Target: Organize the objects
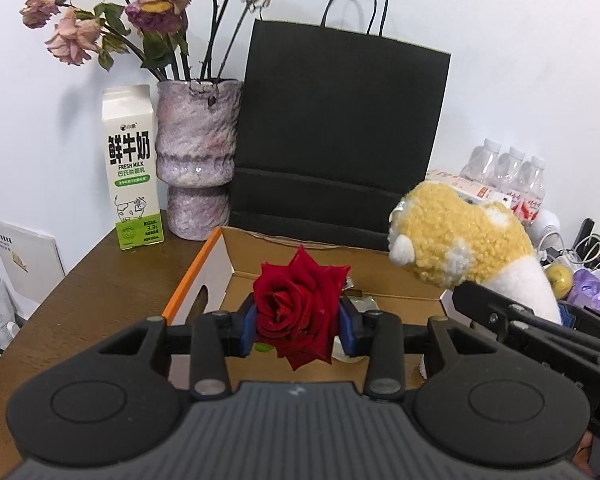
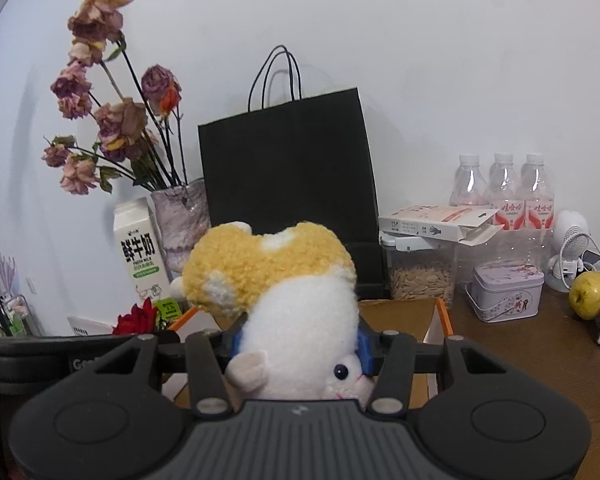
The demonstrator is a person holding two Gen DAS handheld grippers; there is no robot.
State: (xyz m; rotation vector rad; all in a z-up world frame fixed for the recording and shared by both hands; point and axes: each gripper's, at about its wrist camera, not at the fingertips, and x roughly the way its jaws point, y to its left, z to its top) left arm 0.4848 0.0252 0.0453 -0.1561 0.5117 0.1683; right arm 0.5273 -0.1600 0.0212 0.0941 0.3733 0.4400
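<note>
A red rose [image 1: 298, 308] sits between the blue pads of my left gripper [image 1: 300, 326], which is shut on it above the open cardboard box [image 1: 388, 276]. The rose [image 2: 138, 318] also shows at the left of the right wrist view. My right gripper [image 2: 300, 346] is shut on a yellow and white plush toy [image 2: 296, 304], its face toward the camera. That toy [image 1: 460, 240] and the right gripper's black frame appear at the right of the left wrist view, over the box's right side. The box [image 2: 404, 314] lies under both grippers.
Behind the box stand a black paper bag [image 1: 340, 140], a purple vase [image 1: 198, 160] of dried flowers and a milk carton [image 1: 134, 168]. On the right are water bottles [image 2: 504, 188], a seed jar [image 2: 424, 276], a tin [image 2: 506, 290] and a yellow fruit [image 2: 588, 294].
</note>
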